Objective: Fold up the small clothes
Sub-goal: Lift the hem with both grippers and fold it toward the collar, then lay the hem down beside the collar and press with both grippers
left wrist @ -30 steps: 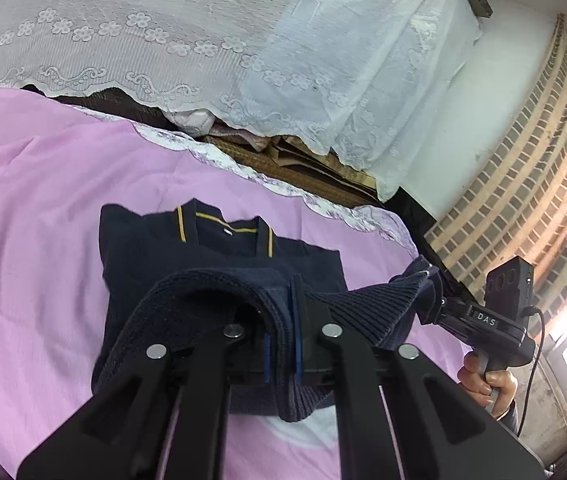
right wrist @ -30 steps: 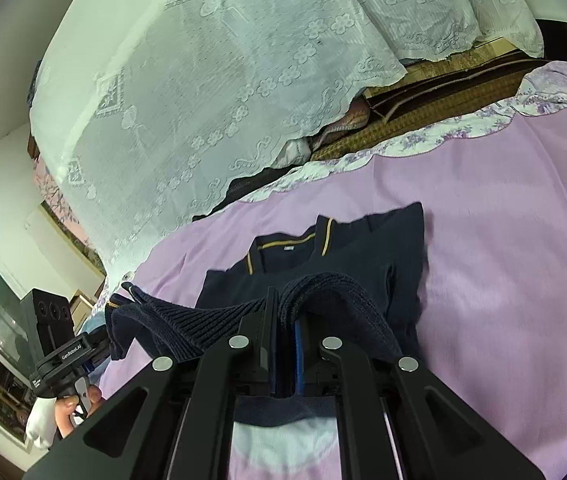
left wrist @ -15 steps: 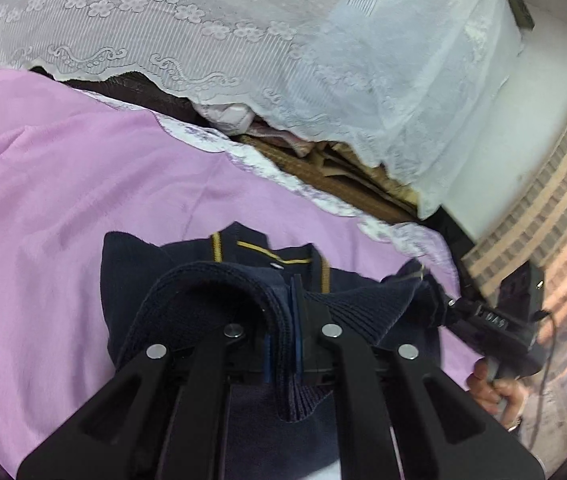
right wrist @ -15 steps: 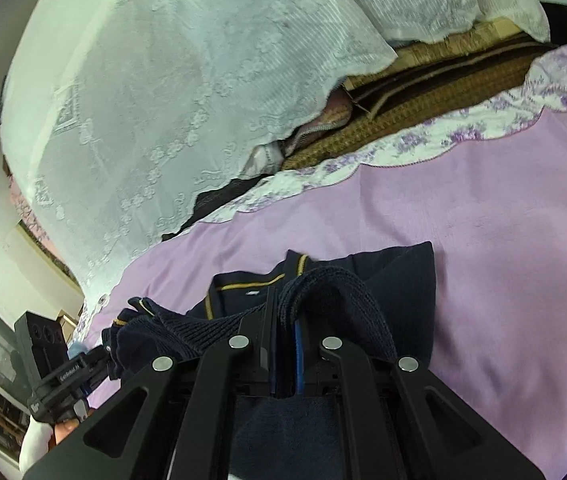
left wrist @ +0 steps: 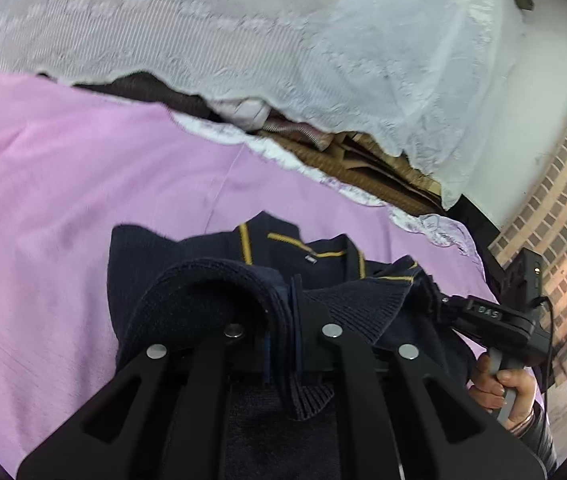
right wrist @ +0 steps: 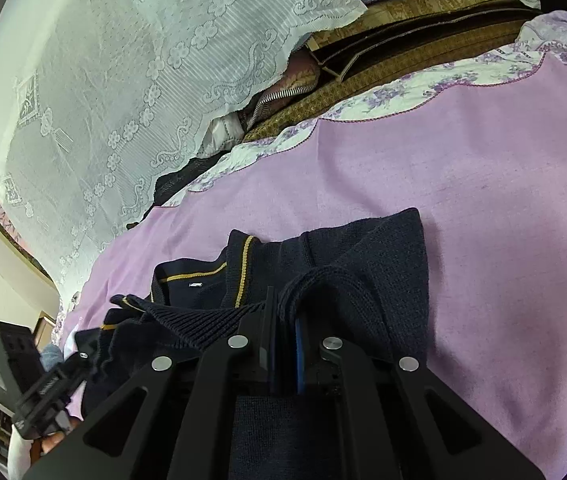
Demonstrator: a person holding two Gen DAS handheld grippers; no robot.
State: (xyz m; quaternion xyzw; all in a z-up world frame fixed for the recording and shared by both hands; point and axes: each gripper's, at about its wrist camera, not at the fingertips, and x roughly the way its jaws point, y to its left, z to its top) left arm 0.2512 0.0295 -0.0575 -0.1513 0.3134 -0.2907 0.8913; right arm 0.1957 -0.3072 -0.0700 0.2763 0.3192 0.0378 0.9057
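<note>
A small navy knit sweater point(left wrist: 187, 264) with yellow collar stripes lies on the pink bedsheet point(left wrist: 63, 184). Its ribbed hem is lifted and stretched between both grippers, over the lower body toward the collar. My left gripper point(left wrist: 285, 320) is shut on the hem's left part. My right gripper point(right wrist: 283, 332) is shut on the hem's right part, above the sweater point(right wrist: 363, 256). In the left wrist view the right gripper point(left wrist: 439, 302) holds the hem at the right. In the right wrist view the left gripper point(right wrist: 87, 350) shows at lower left.
A white lace cover point(left wrist: 243, 40) drapes over stacked bedding at the back, also in the right wrist view point(right wrist: 123, 80). The sheet's floral border point(right wrist: 403, 80) runs along the far edge. A brick wall point(left wrist: 563, 220) stands at the right. Pink sheet point(right wrist: 503, 200) extends right of the sweater.
Both grippers have carried the ribbed hem forward over the sweater toward the collar and lower to the bed. The collar is now close ahead of the fingers.
</note>
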